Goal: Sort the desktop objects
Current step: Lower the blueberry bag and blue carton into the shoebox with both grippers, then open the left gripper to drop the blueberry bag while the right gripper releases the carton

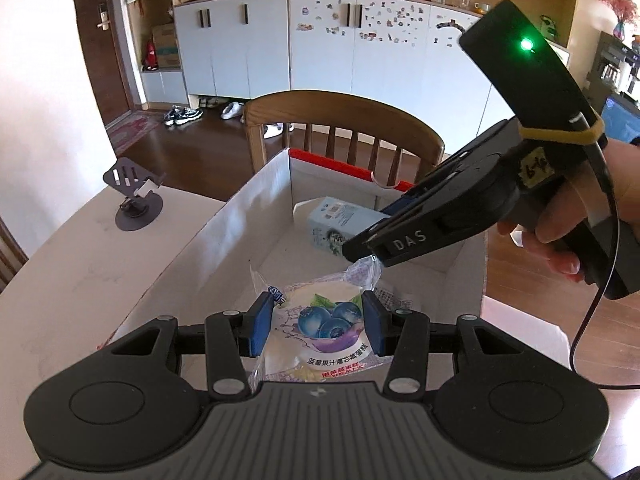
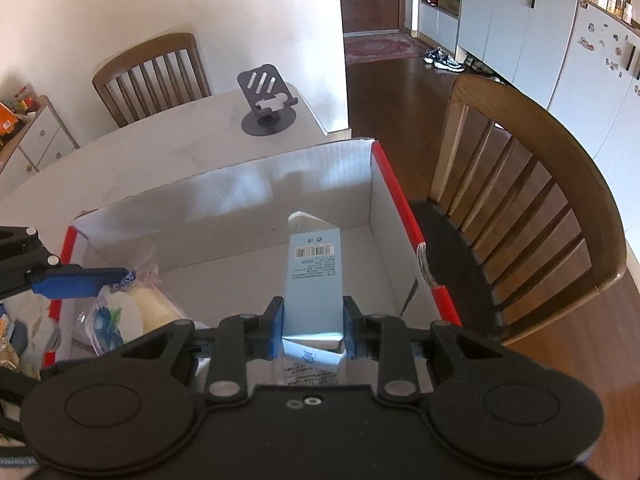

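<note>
My left gripper is shut on a clear-wrapped blueberry cake packet and holds it over the near end of an open white cardboard box with red edges. My right gripper is shut on a light blue carton and holds it inside the same box, further along. In the left wrist view the right gripper comes in from the right, with the carton under it. In the right wrist view the left gripper's blue pads and the cake packet show at the left.
A grey phone stand sits on the pale table to the left of the box; it also shows in the right wrist view. A wooden chair stands behind the box. More packets lie at the far left.
</note>
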`<action>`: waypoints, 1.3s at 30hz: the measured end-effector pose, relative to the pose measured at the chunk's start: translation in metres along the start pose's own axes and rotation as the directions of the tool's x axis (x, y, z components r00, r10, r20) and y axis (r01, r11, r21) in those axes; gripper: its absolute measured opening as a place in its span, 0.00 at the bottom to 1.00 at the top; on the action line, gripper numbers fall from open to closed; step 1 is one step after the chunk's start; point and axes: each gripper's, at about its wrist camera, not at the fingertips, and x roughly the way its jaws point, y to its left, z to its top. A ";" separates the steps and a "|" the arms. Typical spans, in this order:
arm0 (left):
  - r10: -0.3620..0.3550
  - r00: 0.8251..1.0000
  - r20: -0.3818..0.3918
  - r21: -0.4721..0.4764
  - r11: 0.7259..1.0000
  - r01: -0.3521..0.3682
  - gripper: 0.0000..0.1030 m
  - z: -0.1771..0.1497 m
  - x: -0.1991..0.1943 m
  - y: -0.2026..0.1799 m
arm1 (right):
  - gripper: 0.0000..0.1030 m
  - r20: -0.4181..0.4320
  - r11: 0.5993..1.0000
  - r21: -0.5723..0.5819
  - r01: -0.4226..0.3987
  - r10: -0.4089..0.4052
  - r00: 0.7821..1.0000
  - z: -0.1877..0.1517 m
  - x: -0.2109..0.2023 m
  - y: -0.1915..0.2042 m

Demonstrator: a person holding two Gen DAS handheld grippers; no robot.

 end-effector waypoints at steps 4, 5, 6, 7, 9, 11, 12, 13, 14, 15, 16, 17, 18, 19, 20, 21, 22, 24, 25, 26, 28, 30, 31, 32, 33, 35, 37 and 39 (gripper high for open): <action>-0.005 1.000 -0.028 0.000 1.000 0.005 0.44 -0.001 0.013 0.002 | 0.27 -0.025 1.000 0.005 0.001 -0.001 1.000 0.005 0.015 -0.001; -0.007 0.999 -0.036 -0.001 1.000 0.007 0.44 -0.002 0.016 0.003 | 0.27 -0.030 1.000 0.006 0.000 0.000 1.000 0.006 0.018 -0.001; -0.006 0.999 -0.047 -0.002 1.000 0.006 0.44 -0.002 0.020 0.003 | 0.27 -0.034 1.000 0.006 0.002 -0.002 0.999 0.006 0.021 0.000; -0.006 0.998 -0.055 -0.001 1.000 0.006 0.44 -0.003 0.022 0.003 | 0.27 -0.039 1.000 0.003 0.005 -0.005 0.999 0.007 0.025 0.001; -0.014 0.998 -0.063 0.001 1.000 0.014 0.44 -0.004 0.026 0.004 | 0.27 -0.048 1.000 0.001 0.011 -0.011 0.999 0.007 0.032 0.002; -0.019 0.997 -0.075 -0.001 1.000 0.019 0.44 -0.005 0.030 0.005 | 0.27 -0.061 1.000 0.000 0.013 -0.013 0.998 0.006 0.038 0.003; -0.023 0.997 -0.080 -0.002 1.000 0.023 0.44 -0.005 0.032 0.005 | 0.27 -0.064 1.000 0.000 0.014 -0.014 0.998 0.007 0.041 0.004; -0.027 0.996 -0.089 -0.003 1.000 0.027 0.44 -0.005 0.035 0.005 | 0.27 -0.068 1.000 -0.002 0.013 -0.013 0.998 0.007 0.044 0.005; -0.031 0.995 -0.096 -0.004 1.000 0.031 0.44 -0.006 0.036 0.005 | 0.27 -0.073 1.000 -0.003 0.014 -0.014 0.997 0.007 0.046 0.005; -0.036 0.994 -0.101 -0.002 0.999 0.036 0.44 -0.007 0.038 0.005 | 0.27 -0.077 1.000 -0.003 0.015 -0.015 0.997 0.007 0.049 0.006; -0.038 0.994 -0.106 -0.002 0.999 0.038 0.44 -0.008 0.040 0.005 | 0.27 -0.082 1.000 -0.005 0.016 -0.016 0.997 0.006 0.051 0.006; -0.041 0.993 -0.112 -0.006 0.999 0.040 0.44 -0.008 0.041 0.005 | 0.27 -0.087 1.000 -0.004 0.016 -0.017 0.996 0.006 0.053 0.006; -0.043 0.992 -0.116 -0.009 0.999 0.042 0.44 -0.009 0.042 0.005 | 0.27 -0.092 1.000 -0.002 0.018 -0.018 0.996 0.006 0.055 0.006; -0.045 0.992 -0.119 -0.011 0.999 0.044 0.44 -0.010 0.043 0.005 | 0.27 -0.096 1.000 -0.003 0.021 -0.021 0.995 0.006 0.057 0.007; -0.051 0.991 -0.120 -0.013 0.999 0.049 0.44 -0.011 0.044 0.005 | 0.27 -0.099 1.000 -0.003 0.021 -0.021 0.995 0.005 0.059 0.007; -0.057 0.991 -0.123 -0.016 0.998 0.056 0.44 -0.011 0.045 0.005 | 0.27 -0.103 1.000 -0.002 0.021 -0.021 0.994 0.005 0.060 0.007; -0.064 0.990 -0.130 -0.020 0.998 0.062 0.44 -0.012 0.047 0.005 | 0.27 -0.108 1.000 -0.002 0.023 -0.023 0.994 0.005 0.062 0.007; -0.075 0.987 -0.142 -0.026 0.997 0.072 0.44 -0.013 0.049 0.004 | 0.27 -0.117 1.000 0.002 0.028 -0.027 0.993 0.004 0.066 0.007; -0.078 0.986 -0.145 -0.026 0.997 0.075 0.44 -0.014 0.050 0.003 | 0.27 -0.120 1.000 0.006 0.029 -0.028 0.992 0.005 0.068 0.007; -0.079 0.986 -0.149 -0.026 0.997 0.076 0.44 -0.015 0.051 0.003 | 0.27 -0.119 1.000 0.008 0.029 -0.028 0.992 0.005 0.068 0.006; -0.086 0.984 -0.157 -0.031 0.996 0.083 0.44 -0.017 0.053 0.002 | 0.27 -0.120 0.999 0.010 0.033 -0.031 0.992 0.006 0.069 0.007; -0.097 0.981 -0.166 -0.044 0.995 0.091 0.44 -0.018 0.055 0.002 | 0.27 -0.128 0.999 0.013 0.038 -0.035 0.991 0.007 0.070 0.007; -0.104 0.980 -0.171 -0.054 0.994 0.096 0.44 -0.018 0.055 0.002 | 0.27 -0.127 0.999 0.014 0.039 -0.037 0.991 0.007 0.070 0.007; -0.108 0.979 -0.174 -0.060 0.993 0.099 0.44 -0.018 0.056 0.002 | 0.27 -0.128 0.999 0.015 0.041 -0.039 0.991 0.007 0.071 0.007; -0.114 0.977 -0.181 -0.068 0.992 0.104 0.44 -0.018 0.057 0.002 | 0.27 -0.131 0.999 0.018 0.044 -0.041 0.991 0.007 0.071 0.007; -0.131 0.972 -0.196 -0.080 0.990 0.118 0.44 -0.018 0.059 0.002 | 0.28 -0.141 0.999 0.013 0.051 -0.049 0.989 0.008 0.073 0.009; -0.154 0.963 -0.222 -0.104 0.986 0.134 0.46 -0.020 0.062 0.002 | 0.28 -0.149 0.998 0.009 0.062 -0.060 0.987 0.008 0.074 0.011; -0.165 0.955 -0.245 -0.113 0.984 0.141 0.46 -0.021 0.065 0.002 | 0.29 -0.154 0.998 0.009 0.066 -0.063 0.986 0.009 0.074 0.012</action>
